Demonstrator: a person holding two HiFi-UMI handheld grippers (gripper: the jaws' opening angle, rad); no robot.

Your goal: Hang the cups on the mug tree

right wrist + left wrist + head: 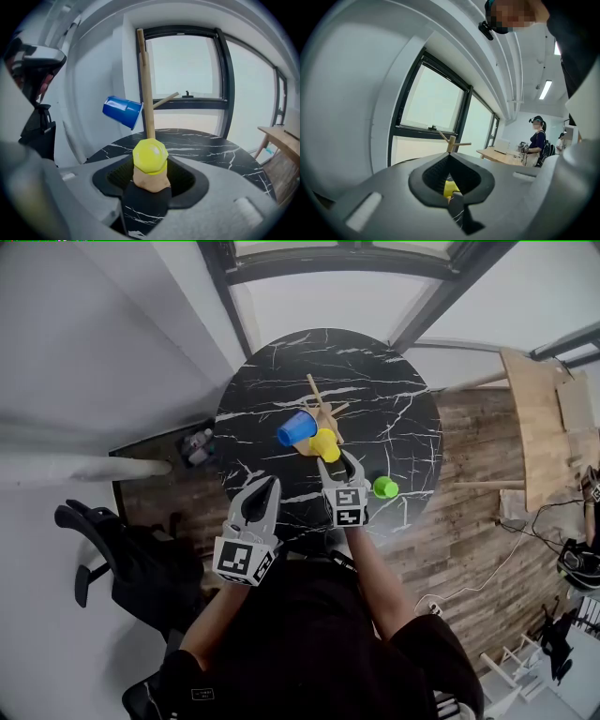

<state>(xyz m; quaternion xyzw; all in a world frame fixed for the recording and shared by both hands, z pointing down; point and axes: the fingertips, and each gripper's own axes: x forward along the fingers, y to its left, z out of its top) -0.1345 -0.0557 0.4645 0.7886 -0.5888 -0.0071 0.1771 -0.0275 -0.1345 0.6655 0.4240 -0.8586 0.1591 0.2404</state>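
While my left gripper [270,486] sits pinched together and empty over the table's [394,390] near edge, my right gripper's [339,465] jaws stand apart, holding nothing, just short of the yellow cup [150,157]. Two cups look hung; the green cup [385,487] remains, standing by the right edge. The yellow one's bottom faces me, long axis running toward the mug tree [146,84]; beyond, the blue cup [123,111] slants leftward off the trunk.

Blue cup [296,429], yellow cup [325,443], green cup [385,487]; black white-veined table [394,399].
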